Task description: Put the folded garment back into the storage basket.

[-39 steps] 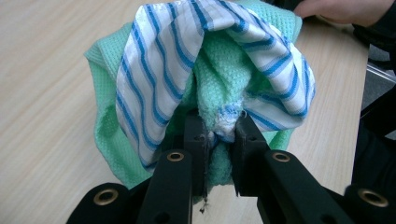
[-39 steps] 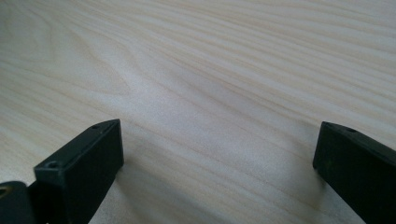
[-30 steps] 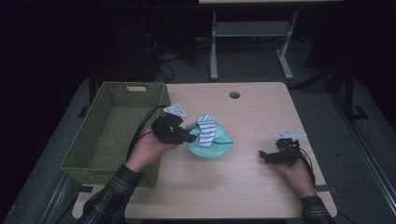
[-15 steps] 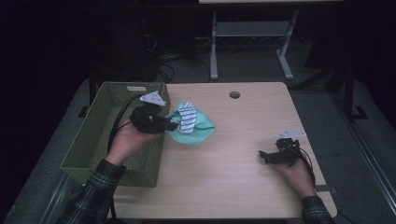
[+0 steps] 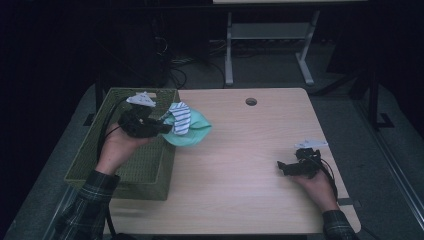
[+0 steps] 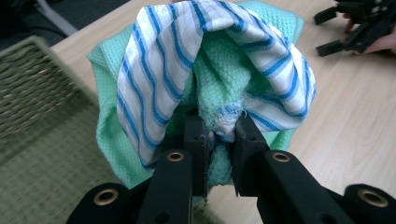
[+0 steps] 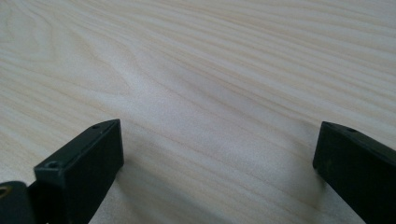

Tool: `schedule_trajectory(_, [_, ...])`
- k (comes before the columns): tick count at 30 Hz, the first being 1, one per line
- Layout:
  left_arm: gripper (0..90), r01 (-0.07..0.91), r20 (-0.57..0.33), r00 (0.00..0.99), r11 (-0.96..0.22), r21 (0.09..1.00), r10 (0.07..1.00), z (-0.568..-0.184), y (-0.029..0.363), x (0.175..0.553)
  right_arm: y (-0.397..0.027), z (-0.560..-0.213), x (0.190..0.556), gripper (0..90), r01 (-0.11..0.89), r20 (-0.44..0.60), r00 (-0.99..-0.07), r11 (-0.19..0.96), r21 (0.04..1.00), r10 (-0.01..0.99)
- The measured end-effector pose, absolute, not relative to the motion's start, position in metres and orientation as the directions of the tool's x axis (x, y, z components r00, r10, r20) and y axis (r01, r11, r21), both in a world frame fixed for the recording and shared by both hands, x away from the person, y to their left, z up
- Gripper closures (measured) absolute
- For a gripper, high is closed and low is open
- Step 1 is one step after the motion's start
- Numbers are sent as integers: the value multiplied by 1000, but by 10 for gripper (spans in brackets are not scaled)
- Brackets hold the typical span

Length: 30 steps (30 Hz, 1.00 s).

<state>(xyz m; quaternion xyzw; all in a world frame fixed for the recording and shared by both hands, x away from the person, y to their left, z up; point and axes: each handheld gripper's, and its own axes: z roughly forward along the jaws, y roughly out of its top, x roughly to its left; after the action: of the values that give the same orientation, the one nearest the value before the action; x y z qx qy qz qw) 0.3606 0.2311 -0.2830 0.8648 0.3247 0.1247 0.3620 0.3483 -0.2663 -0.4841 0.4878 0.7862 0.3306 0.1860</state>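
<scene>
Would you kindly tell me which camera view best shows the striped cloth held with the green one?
The left gripper view: the striped cloth fills it up close, draped over the green cloth, both pinched in the left claw. The high view shows it small beside the basket. The right gripper view looks at bare table.

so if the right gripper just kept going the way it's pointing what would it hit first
Probably nothing soon. The right gripper lies low on the table, jaws open, pointing left across bare wood. Farther along that line stands the basket, which looks like the first thing in its way, though depth is hard to judge.
</scene>
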Motion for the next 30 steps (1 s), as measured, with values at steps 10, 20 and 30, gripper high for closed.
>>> schedule_trajectory(10, [783, 503, -9, 708, -496, 708, 706, -284, 258, 361, -266, -484, 348, 12, 643, 28, -456, 307, 702, 890])
schedule_trajectory(20, [783, 546, -4, 648, -461, 700, 761, -292, 283, 363, -266, -484, 348, 12, 643, 28, -455, 306, 702, 890])
schedule_trajectory(30, [783, 595, 12, 563, -415, 688, 826, -306, 311, 364, -266, -484, 348, 12, 643, 28, -455, 307, 702, 890])
